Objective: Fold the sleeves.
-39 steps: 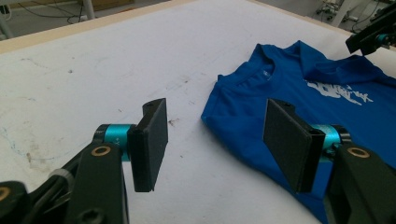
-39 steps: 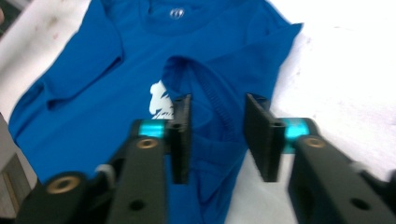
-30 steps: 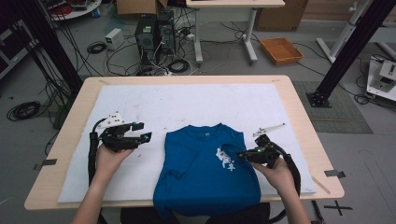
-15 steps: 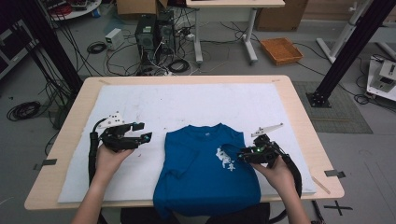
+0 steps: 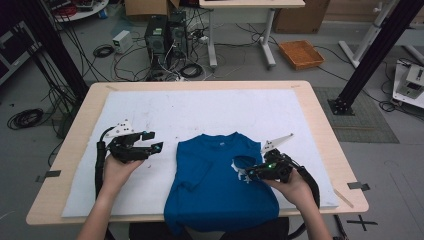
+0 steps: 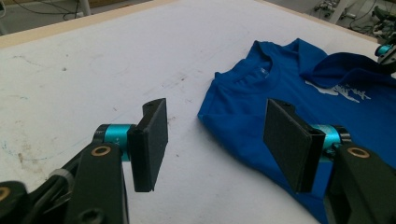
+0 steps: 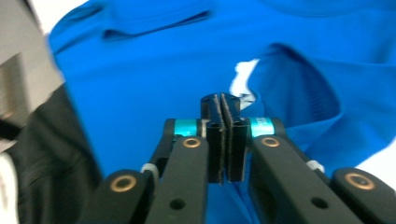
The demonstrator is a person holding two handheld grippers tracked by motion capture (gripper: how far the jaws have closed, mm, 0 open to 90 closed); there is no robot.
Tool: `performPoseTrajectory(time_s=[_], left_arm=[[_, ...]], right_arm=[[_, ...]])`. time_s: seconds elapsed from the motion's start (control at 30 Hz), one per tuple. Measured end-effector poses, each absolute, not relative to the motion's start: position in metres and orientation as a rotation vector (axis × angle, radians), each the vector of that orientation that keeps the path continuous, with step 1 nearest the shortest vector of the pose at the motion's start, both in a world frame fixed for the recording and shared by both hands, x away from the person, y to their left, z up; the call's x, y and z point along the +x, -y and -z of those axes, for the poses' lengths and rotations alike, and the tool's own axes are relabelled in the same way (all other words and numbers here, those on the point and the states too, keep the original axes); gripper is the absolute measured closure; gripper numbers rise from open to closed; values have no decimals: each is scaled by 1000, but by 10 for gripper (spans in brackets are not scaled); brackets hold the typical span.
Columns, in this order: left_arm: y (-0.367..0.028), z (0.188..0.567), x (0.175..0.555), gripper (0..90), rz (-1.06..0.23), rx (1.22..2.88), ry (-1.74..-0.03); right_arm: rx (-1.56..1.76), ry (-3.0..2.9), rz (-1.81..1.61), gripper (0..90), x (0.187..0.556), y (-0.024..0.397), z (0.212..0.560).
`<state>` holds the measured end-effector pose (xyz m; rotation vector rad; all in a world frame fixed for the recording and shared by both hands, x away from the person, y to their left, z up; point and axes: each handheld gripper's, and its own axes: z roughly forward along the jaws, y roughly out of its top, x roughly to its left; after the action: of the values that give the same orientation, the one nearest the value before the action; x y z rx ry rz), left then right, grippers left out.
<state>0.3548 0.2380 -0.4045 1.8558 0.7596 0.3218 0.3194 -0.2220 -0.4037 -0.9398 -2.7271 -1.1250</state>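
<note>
A blue T-shirt (image 5: 215, 190) with a white print lies flat on the white mat (image 5: 200, 110), collar pointing away from me. My right gripper (image 5: 251, 173) is over the shirt's right side, shut on the right sleeve (image 5: 244, 162), which is lifted and folded inward over the print. In the right gripper view the jaws (image 7: 220, 100) are pressed together with blue cloth (image 7: 140, 70) bunched around them. My left gripper (image 5: 155, 141) hovers open over bare mat just left of the shirt. Its wide-apart pads (image 6: 152, 140) frame the shirt's left shoulder (image 6: 233, 107), apart from it.
The mat covers most of a wooden table (image 5: 320, 130). The shirt's hem hangs over the near table edge. On the floor beyond are computer cases (image 5: 165, 37), cables and an orange tray (image 5: 301, 53). Black frame posts (image 5: 370, 55) stand at both sides.
My right gripper has moved left, carrying the right sleeve inward over the shirt's body. The left gripper has stayed where it was, open.
</note>
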Motion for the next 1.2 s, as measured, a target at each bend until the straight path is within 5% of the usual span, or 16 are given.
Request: performPoseTrajectory(time_s=[0.17,0.53,0.9,1.2], left_arm=[[-238,405,355,405,-320,1854,-759],[-235,406,355,405,-321,1863,-756],[-233,406,355,403,-316,1866,-756],[-227,406,356,401,-317,1874,-749]], right_arm=[[-822,2695,1102,731,319,226,403],[-1290,2841,1288,750,328,245,416],[-1071,2988,1122,772,329,206,437],[-1126,2851,1470,608,331,223,418]])
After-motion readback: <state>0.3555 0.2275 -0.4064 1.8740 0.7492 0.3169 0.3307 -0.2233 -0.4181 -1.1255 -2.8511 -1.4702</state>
